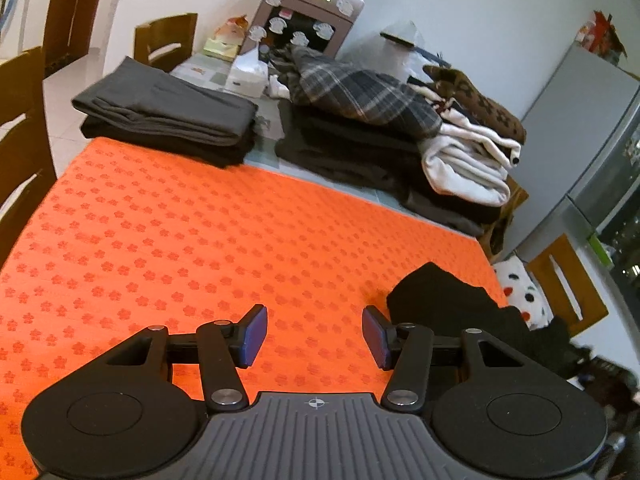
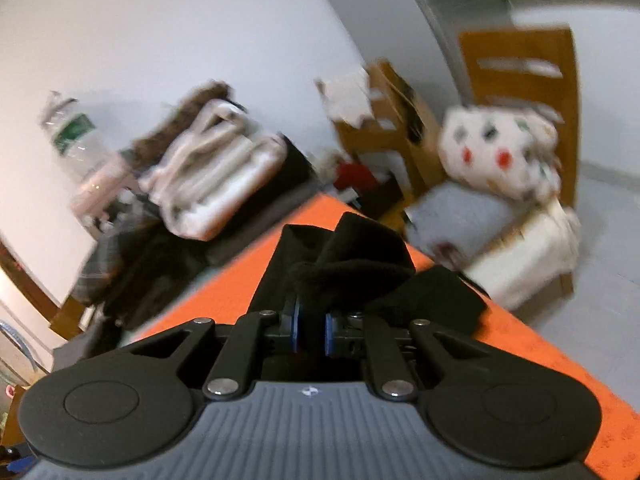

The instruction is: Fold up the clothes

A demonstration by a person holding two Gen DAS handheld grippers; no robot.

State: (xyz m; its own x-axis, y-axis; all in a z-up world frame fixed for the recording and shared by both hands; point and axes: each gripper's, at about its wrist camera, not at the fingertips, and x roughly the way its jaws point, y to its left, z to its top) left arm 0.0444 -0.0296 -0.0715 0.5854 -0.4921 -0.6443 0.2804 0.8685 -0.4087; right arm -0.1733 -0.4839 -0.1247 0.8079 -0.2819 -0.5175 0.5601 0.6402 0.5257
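Observation:
A black garment (image 1: pixel 444 300) lies bunched at the right edge of the orange flower-patterned cloth (image 1: pixel 200 240) that covers the table. My left gripper (image 1: pixel 314 336) is open and empty, low over the cloth, just left of the garment. In the blurred right wrist view my right gripper (image 2: pixel 311 330) is shut on a fold of the black garment (image 2: pixel 348 268), which drapes over the orange cloth (image 2: pixel 540 364) at the table's edge.
Folded dark trousers (image 1: pixel 168 116) lie at the far left. A stack of plaid, white and brown clothes (image 1: pixel 400 120) lies at the far right. Wooden chairs (image 1: pixel 20 128) stand around the table. A spotted cushion (image 2: pixel 496 152) sits on a chair to the right.

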